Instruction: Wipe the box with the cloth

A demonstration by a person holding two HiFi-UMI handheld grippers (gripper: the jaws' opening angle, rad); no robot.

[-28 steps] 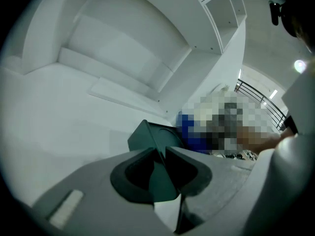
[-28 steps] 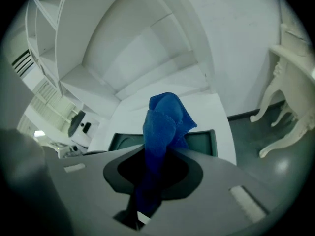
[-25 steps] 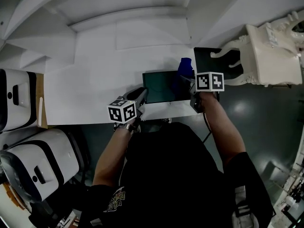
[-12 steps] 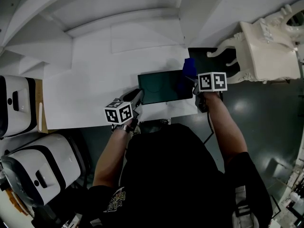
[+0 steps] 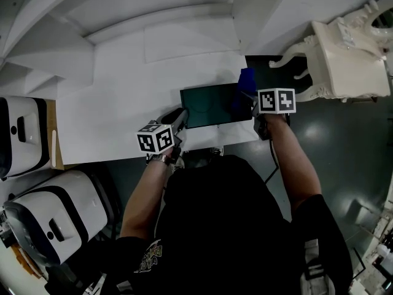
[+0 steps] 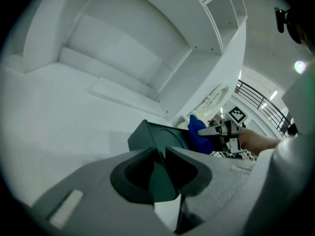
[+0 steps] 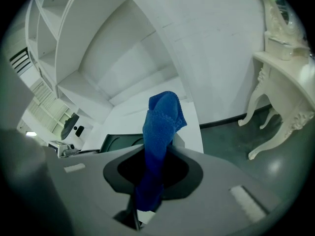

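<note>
The dark green box (image 5: 215, 105) lies at the near edge of the white table (image 5: 116, 103), its left wall pinched between the jaws of the left gripper (image 6: 160, 167). The blue cloth (image 5: 247, 80) stands bunched at the box's right end, clenched in the right gripper (image 7: 155, 170). To wipe well, the left grip probably needs to brace the box while the right presses the cloth's free end flat and drags it across.

The bench (image 5: 110, 97) and box (image 5: 212, 105) are seen from high above in the head view, which is faced steeply down. The box is viewed at close range from behind the left tool (image 6: 160, 154), looking toward the right tool (image 6: 209, 131). From the right tool, the same box is glimpsed leftward past the cloth (image 7: 160, 127).
</note>
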